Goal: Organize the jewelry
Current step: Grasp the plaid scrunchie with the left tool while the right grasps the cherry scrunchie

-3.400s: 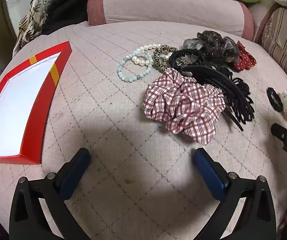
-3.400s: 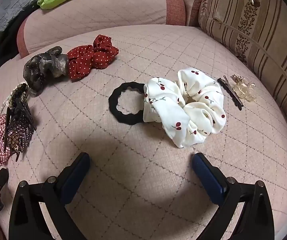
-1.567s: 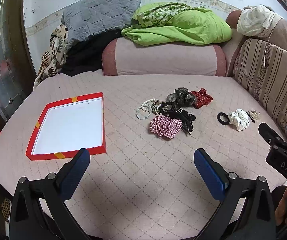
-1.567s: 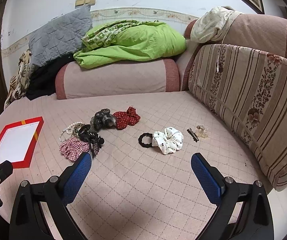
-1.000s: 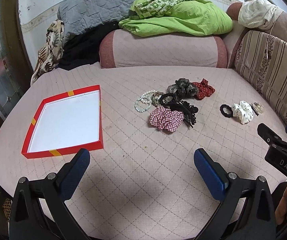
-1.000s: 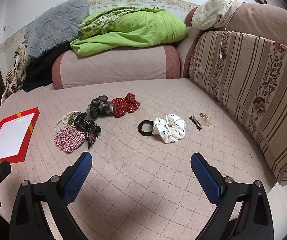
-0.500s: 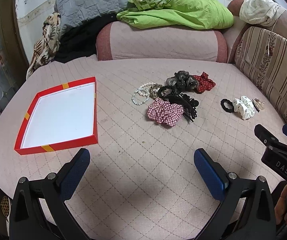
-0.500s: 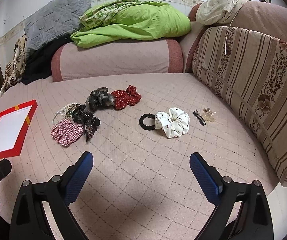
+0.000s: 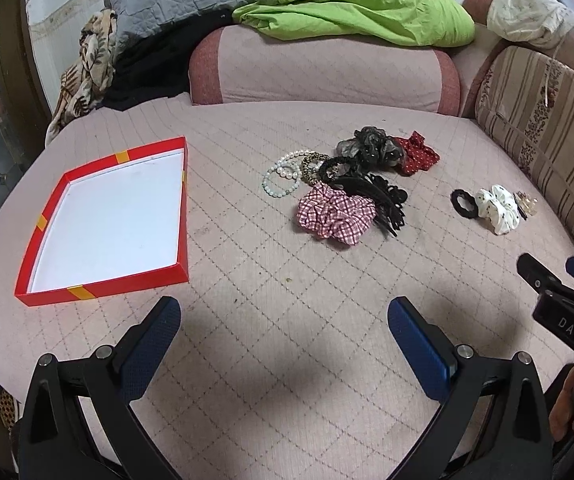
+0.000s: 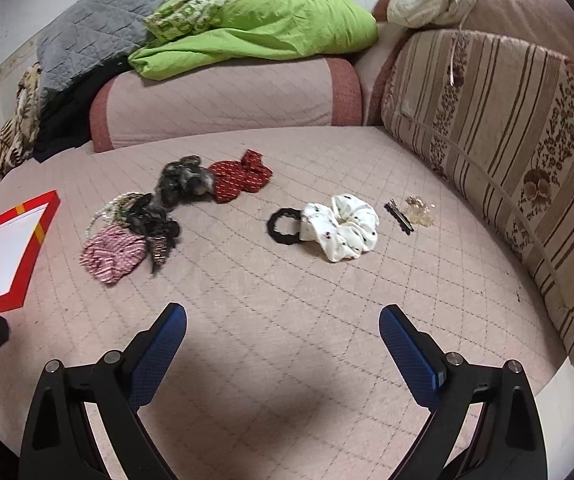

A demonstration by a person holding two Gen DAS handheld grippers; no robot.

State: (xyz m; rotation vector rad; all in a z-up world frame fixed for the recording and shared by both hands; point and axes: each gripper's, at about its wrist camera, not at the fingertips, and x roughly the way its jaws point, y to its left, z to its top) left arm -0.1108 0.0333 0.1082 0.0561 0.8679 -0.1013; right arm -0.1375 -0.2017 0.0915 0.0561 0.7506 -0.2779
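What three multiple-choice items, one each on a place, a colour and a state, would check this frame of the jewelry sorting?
1. Where does the black hair tie lie?
A. inside the red box
B. touching the white scrunchie
C. on the green blanket

2. What colour is the inside of the red box?
A. white
B. black
C. yellow

3. How is the left hand-held gripper?
A. shut on the plaid scrunchie
B. shut on nothing
C. open and holding nothing

Key: 1 B, the tie sits against the white scrunchie on the quilted cushion. 2 A, the box floor shows plain white. 3 C, its blue fingers stand wide apart over bare cushion.
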